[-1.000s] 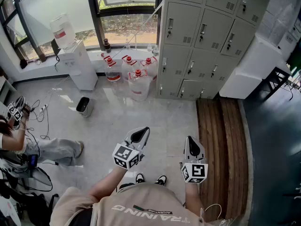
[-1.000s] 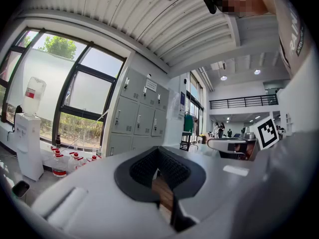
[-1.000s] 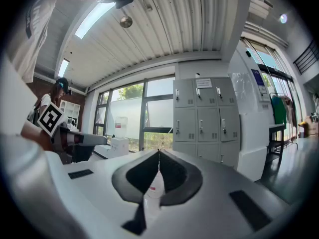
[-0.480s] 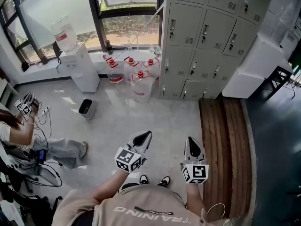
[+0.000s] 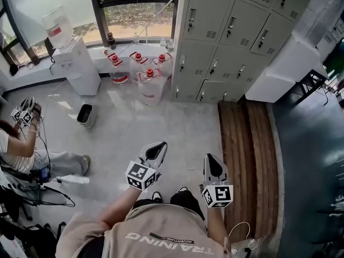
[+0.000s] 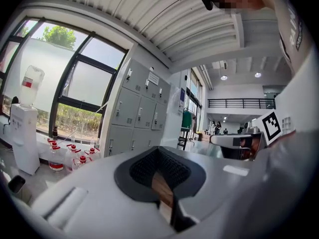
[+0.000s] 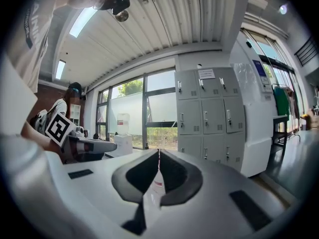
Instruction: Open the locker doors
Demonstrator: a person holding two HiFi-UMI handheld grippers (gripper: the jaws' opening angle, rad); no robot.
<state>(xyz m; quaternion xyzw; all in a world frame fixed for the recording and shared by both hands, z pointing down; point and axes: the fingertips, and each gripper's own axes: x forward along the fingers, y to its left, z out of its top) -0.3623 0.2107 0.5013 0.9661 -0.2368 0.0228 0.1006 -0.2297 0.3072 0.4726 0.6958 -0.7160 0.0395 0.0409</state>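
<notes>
We hold both tools low in front of us, side by side and apart, pointing across the pale floor [image 5: 140, 128] towards the far wall. The left tool [image 5: 161, 145] has its jaws drawn together to a narrow point, and its own view shows nothing between the dark pads. The right tool [image 5: 208, 159] is likewise closed, its pads meeting along a thin line with nothing gripped. The grey lockers [image 5: 226, 36] stand well apart from both tools, against the wall at the upper right of the head view, stacked in rows. Every one of their doors [image 5: 201, 20] that we can see sits flush and closed, each with a small handle and a vent. Just left of the lockers, under the window [image 5: 137, 15], several clear water jugs [image 5: 142, 74] with red caps stand in a cluster on the floor. Further left is a white water dispenser [image 5: 72, 63] with a bottle on top, and a small dark bin [image 5: 85, 114] stands on the floor near it. A strip of wooden boards [image 5: 244, 160] runs from the foot of the lockers back towards our right side. A white cabinet [image 5: 285, 71] stands beside the lockers on the right. At the far left another person [image 5: 21, 149] sits on the floor holding a marked tool of their own.
</notes>
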